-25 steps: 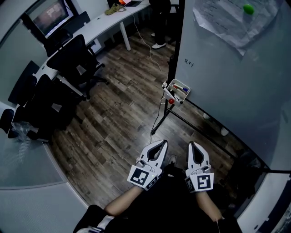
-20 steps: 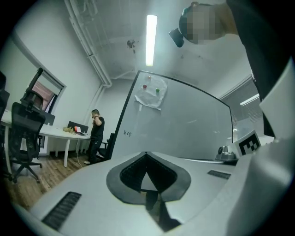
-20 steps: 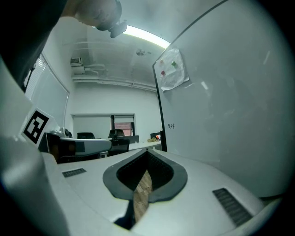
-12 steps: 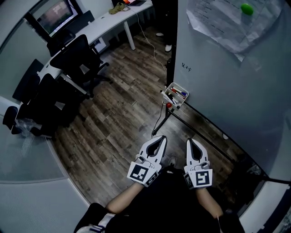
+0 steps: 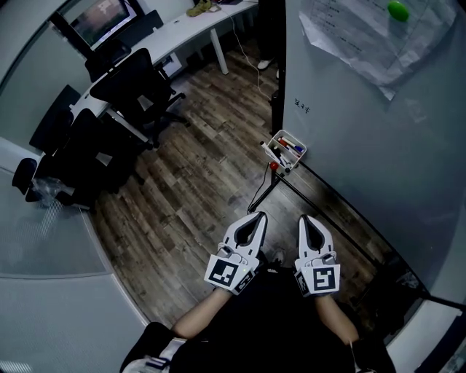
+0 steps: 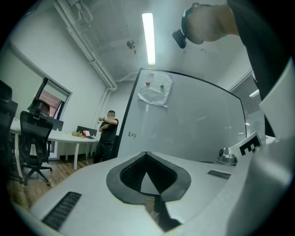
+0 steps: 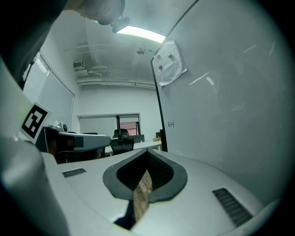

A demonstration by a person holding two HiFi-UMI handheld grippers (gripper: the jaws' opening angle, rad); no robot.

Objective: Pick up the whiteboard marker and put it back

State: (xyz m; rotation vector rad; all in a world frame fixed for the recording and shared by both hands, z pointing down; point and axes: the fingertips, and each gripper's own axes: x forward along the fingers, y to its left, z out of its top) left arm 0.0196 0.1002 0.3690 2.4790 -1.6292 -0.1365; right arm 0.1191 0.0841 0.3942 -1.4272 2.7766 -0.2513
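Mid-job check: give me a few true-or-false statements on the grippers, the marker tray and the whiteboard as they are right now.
1. Both the left gripper and the right gripper have their jaws together with nothing in them. True.
2. The right gripper is clamped on a marker. False: it is empty, and the markers lie in the tray.
3. The tray sits by the lower corner of the whiteboard, ahead of both grippers. True.
4. A green magnet lies on the wooden floor. False: it is up on the whiteboard, on the sheet fixed there.
5. The left gripper touches the tray. False: bare floor shows between them.
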